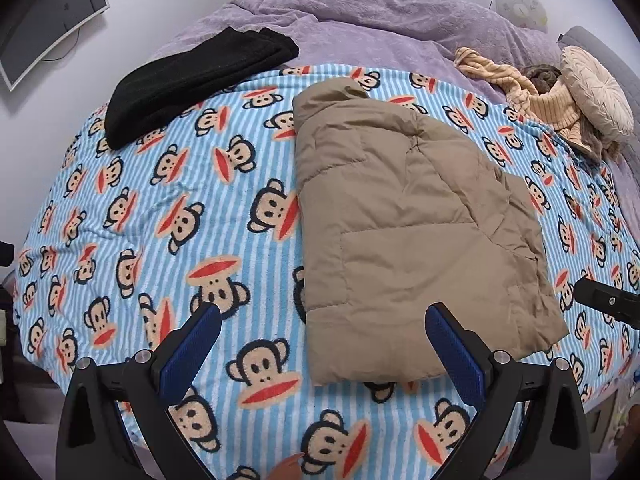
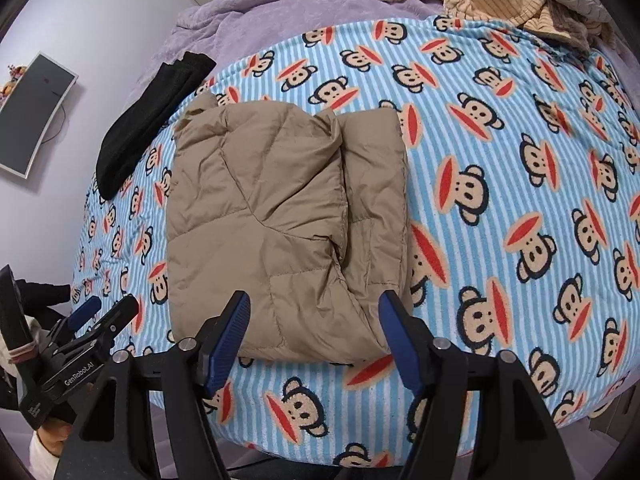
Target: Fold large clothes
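Observation:
A tan padded jacket (image 1: 416, 236) lies folded into a long block on the blue striped monkey-print blanket (image 1: 168, 216); the right wrist view shows the jacket (image 2: 280, 232) with one flap lapped over the other. My left gripper (image 1: 323, 320) hangs open above the jacket's near left corner, nothing between its blue pads. My right gripper (image 2: 314, 312) stands open just over the jacket's near edge, also holding nothing. The right gripper's tip (image 1: 608, 302) shows at the right edge of the left wrist view, and the left gripper (image 2: 96, 320) appears at lower left in the right wrist view.
A folded black garment (image 1: 192, 84) lies at the blanket's far left. A heap of cream striped clothes (image 1: 536, 96) and a round cushion (image 1: 596, 92) sit far right. A purple cover (image 1: 360, 24) spreads behind. A monitor (image 1: 52, 12) hangs on the left wall.

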`<state>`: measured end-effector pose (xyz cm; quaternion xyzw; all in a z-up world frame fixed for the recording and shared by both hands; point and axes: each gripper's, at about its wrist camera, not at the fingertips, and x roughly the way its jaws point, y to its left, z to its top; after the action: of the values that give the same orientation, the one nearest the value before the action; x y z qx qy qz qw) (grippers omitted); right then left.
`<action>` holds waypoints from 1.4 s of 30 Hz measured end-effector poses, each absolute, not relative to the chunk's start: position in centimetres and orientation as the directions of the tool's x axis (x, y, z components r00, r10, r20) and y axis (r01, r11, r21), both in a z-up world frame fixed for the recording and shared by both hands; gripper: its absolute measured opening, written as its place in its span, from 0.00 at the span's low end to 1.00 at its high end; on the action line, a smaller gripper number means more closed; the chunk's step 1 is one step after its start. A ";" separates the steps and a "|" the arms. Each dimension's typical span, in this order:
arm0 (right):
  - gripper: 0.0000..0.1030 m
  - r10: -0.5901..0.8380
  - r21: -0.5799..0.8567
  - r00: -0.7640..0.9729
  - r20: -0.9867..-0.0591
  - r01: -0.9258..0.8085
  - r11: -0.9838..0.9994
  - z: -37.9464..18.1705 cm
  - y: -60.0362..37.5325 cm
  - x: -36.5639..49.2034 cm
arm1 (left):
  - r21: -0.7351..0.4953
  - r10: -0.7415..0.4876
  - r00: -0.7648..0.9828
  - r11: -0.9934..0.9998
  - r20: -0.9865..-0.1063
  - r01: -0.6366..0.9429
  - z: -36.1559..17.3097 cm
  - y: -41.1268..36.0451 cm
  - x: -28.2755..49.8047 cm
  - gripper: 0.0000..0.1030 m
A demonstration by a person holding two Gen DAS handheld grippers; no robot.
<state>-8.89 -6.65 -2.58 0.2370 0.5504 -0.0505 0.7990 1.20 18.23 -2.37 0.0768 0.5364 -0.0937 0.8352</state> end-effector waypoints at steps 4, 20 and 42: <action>0.78 0.098 0.252 0.436 -0.895 0.312 0.916 -0.1 -6.0 -9.3 | 0.044 -0.061 0.443 0.974 -0.894 0.223 -0.4 18.2 0.4 0.99; 1.00 -0.027 0.168 0.513 -0.858 0.329 0.929 4.5 -5.7 -10.5 | 0.052 -0.062 0.523 0.978 -0.850 0.200 4.3 17.8 -1.3 0.99; 1.00 -0.035 0.164 0.516 -0.856 0.333 0.928 4.8 -5.4 -10.7 | 0.063 -0.051 0.538 0.980 -0.841 0.191 5.2 17.8 -1.5 0.99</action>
<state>-10.67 -5.43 4.84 0.1557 0.4799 -0.1074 0.8567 -1.49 17.83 5.23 0.0738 0.4755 -0.0691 0.8739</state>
